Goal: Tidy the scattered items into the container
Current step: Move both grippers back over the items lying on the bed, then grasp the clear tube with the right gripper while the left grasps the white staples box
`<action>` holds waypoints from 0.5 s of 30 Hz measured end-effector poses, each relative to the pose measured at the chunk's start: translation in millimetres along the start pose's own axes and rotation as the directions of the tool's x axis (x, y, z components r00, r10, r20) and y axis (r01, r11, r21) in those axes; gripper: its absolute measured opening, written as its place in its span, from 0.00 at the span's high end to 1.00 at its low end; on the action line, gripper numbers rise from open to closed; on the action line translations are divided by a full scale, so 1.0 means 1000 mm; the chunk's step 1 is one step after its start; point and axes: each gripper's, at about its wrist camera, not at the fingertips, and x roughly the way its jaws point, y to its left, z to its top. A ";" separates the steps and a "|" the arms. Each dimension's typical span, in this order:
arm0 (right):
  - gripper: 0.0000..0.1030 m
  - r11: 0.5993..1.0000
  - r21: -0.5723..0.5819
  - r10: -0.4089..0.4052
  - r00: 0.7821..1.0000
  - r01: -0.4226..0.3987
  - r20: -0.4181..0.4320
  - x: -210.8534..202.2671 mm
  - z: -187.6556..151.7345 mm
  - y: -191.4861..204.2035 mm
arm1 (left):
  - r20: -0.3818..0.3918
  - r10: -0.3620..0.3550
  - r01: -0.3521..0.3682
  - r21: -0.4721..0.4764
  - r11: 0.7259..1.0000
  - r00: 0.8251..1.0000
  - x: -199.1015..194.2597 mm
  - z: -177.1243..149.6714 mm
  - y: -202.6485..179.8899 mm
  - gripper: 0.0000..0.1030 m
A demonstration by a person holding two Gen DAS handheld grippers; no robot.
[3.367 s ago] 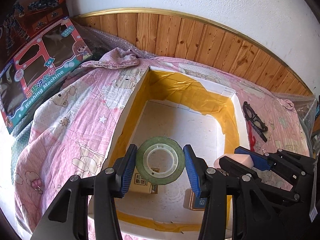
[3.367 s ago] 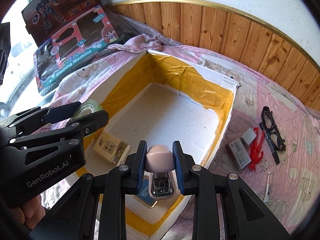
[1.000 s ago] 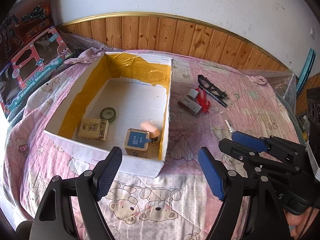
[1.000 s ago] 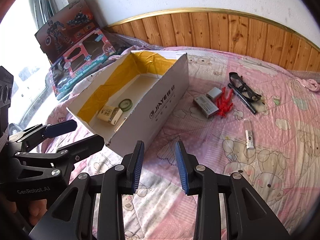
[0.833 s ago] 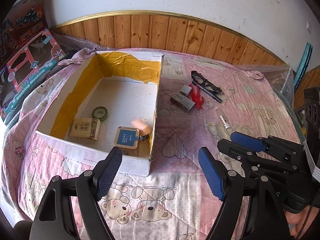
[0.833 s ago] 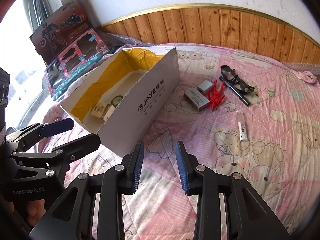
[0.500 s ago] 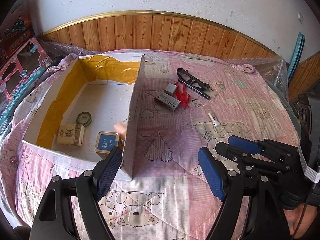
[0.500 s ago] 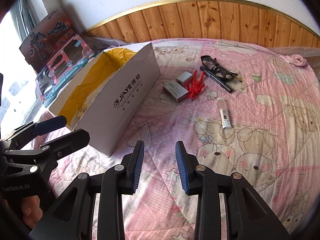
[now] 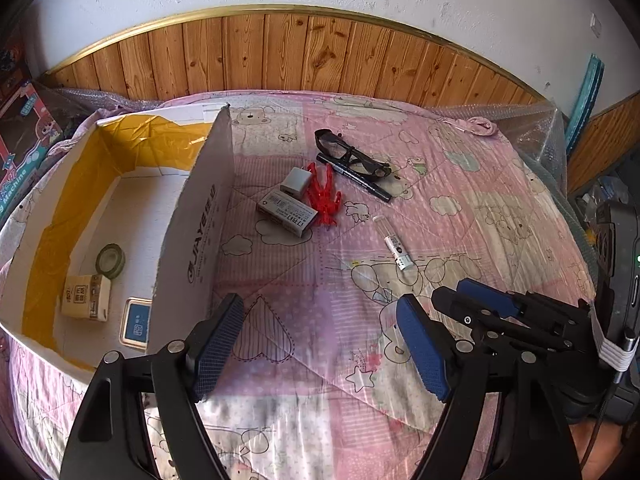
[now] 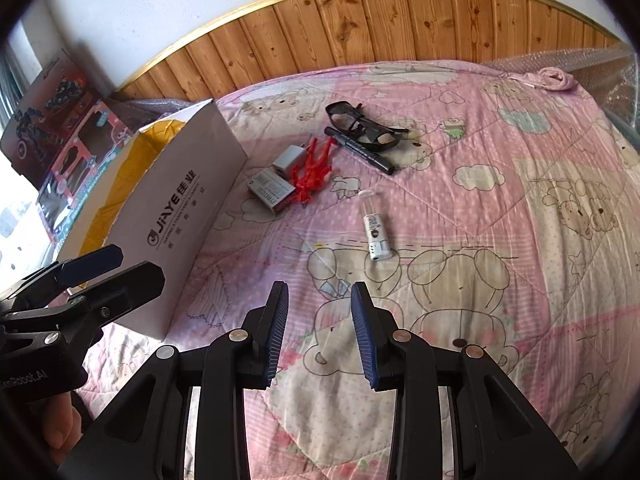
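Your left tongs [image 9: 320,344] and right tongs [image 10: 320,332] both hang spread and empty over the bed [image 10: 500,240]. The box [image 9: 192,236] sits to their left; the small tube [image 10: 374,232] lies just ahead.

The left claw [image 9: 320,346] is hovering with its blue-padded fingers spread wide and holding nothing. The right claw [image 10: 319,334] is hanging beside it, fingers parted more narrowly, also empty. A hand [image 10: 60,426] is gripping the left claw's body.

Bright daylight, blown-out glare far left, sharp focus, fisheye-curved edges
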 end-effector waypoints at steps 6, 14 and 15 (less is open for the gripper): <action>0.66 0.999 -0.011 -0.048 0.998 0.048 -0.032 0.026 0.015 -0.012 | -0.052 -0.046 0.042 -0.077 0.996 0.998 0.039 0.028 0.008 0.23; 0.66 0.993 -0.059 -0.110 0.992 0.106 -0.069 0.061 0.040 -0.029 | -0.118 -0.023 0.005 -0.153 0.988 0.993 0.094 0.061 0.022 0.23; 0.66 0.992 -0.064 -0.112 0.991 0.108 -0.075 0.065 0.042 -0.031 | -0.123 -0.020 0.000 -0.162 0.987 0.992 0.100 0.063 0.024 0.23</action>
